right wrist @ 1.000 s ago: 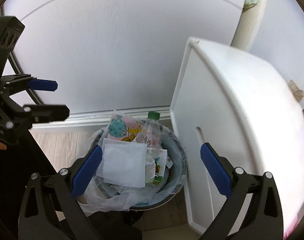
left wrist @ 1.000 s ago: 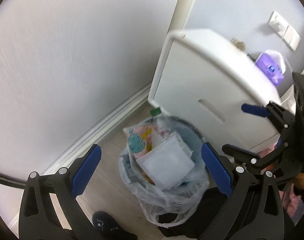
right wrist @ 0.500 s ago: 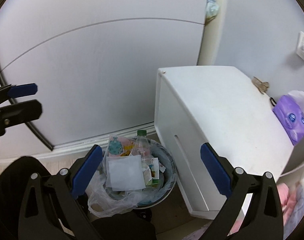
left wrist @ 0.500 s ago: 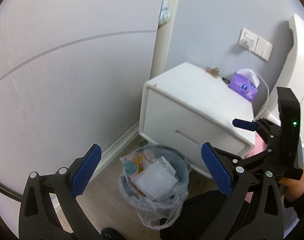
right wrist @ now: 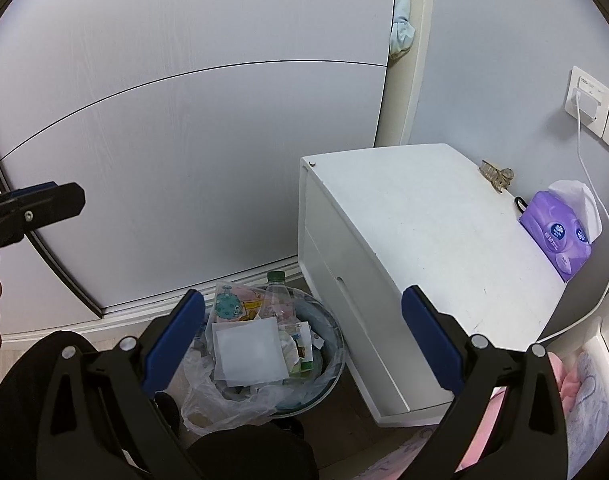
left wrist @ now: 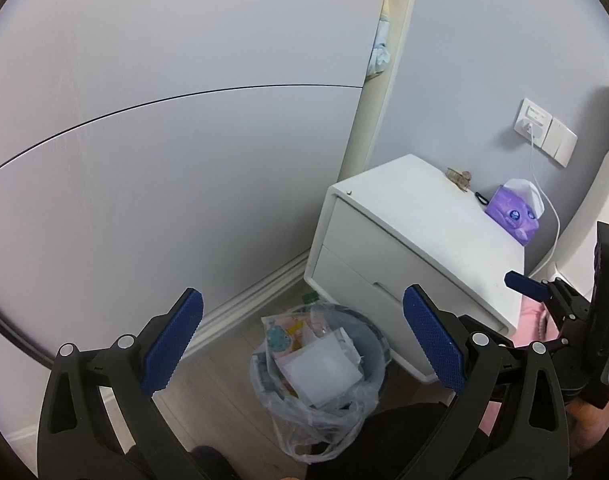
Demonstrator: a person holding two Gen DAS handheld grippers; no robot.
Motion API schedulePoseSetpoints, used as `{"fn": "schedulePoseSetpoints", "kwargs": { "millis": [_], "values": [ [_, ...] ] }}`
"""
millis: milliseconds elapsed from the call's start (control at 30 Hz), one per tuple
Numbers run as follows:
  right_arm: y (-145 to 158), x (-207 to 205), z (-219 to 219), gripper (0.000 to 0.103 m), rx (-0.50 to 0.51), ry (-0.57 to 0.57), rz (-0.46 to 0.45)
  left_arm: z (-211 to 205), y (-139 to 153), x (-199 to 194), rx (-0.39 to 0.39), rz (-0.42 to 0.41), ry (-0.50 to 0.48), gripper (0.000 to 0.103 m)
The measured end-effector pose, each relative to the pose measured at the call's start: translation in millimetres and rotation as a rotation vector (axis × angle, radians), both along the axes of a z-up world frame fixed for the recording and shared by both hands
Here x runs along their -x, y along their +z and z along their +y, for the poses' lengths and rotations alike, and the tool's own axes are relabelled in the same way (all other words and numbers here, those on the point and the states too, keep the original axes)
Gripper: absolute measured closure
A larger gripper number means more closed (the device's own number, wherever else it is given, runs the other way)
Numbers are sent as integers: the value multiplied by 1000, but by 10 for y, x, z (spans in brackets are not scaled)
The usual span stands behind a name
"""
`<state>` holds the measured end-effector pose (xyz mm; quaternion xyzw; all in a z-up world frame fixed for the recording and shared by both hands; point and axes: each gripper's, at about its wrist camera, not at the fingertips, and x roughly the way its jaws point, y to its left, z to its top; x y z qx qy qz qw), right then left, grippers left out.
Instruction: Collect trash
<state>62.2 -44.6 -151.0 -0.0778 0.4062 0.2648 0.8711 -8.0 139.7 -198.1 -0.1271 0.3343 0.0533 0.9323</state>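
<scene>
Both the left gripper (left wrist: 302,344) and right gripper (right wrist: 302,340) hang spread and empty, the full trash bin (right wrist: 328,364) below between their fingers. Its loose liner (left wrist: 324,412) could tear or spill the 1 bottle (right wrist: 278,300) if pinched off-centre.

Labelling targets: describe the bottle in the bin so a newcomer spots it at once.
Find the white nightstand against the wall; the round bin with a clear liner sits on the floor at its front corner. The bottle stands at the bin's far edge, nearest the wall. It is the only clear plastic item with a green cap, beside flat paper wrappers.
</scene>
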Motion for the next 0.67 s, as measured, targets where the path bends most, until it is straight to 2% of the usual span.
{"fn": "schedulePoseSetpoints", "kwargs": {
  "millis": [200, 433, 667],
  "values": [
    [11, 35, -15, 7, -9, -2, 2, -66, -5, 19, -15, -3, -30, 6],
    [41, 79, -116, 7, -19, -25, 0, -191, 82, 58, -91, -44, -25, 6],
    [126, 177, -377, 7, -49, -92, 5, -327, 203, 75, -98, -43, -47, 6]
  ]
}}
